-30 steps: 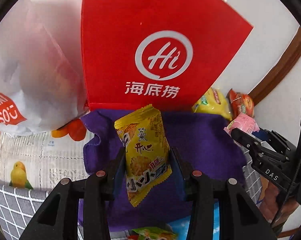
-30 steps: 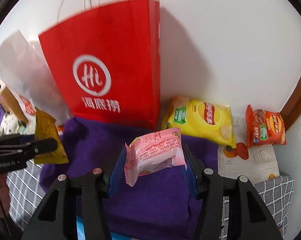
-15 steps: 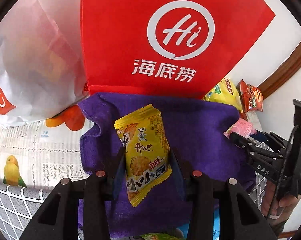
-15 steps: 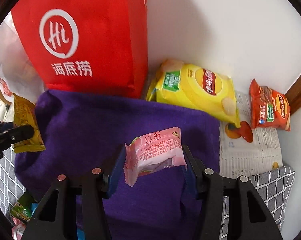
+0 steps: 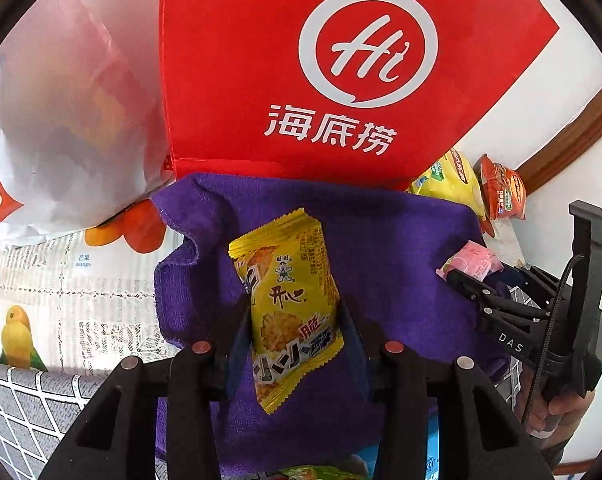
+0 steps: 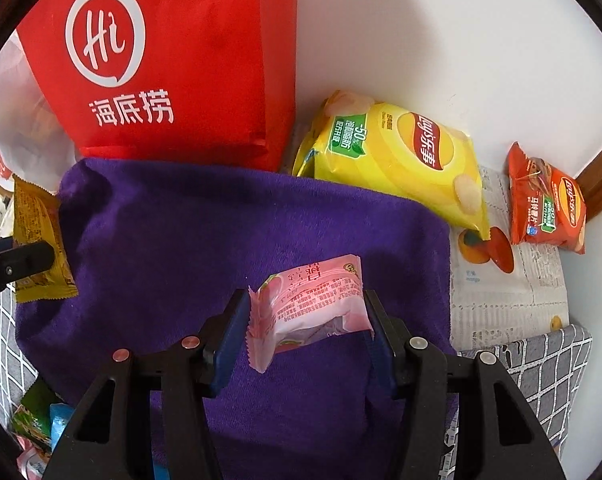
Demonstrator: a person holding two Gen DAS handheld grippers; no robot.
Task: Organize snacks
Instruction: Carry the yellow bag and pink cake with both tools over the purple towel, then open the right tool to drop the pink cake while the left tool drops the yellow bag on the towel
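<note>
My left gripper (image 5: 295, 320) is shut on a yellow snack packet (image 5: 289, 300), held upright just above the purple cloth (image 5: 381, 236). In the right wrist view my right gripper (image 6: 307, 316) is shut on a pink snack packet (image 6: 313, 300), also over the purple cloth (image 6: 181, 232). The same pink packet (image 5: 471, 258) and the right gripper show at the right of the left wrist view. The yellow packet (image 6: 37, 240) in the left gripper's fingers (image 6: 25, 258) shows at the left edge of the right wrist view.
A red paper bag (image 5: 321, 68) stands behind the cloth against the wall, a white plastic bag (image 5: 61, 120) to its left. A yellow chip bag (image 6: 397, 160) and an orange chip bag (image 6: 545, 200) lie at the back right. More small packets (image 6: 37, 420) lie near the cloth's front.
Both grippers have sunk toward the purple cloth and tilted further down, each keeping its packet. The red bag now fills more of the upper view.
</note>
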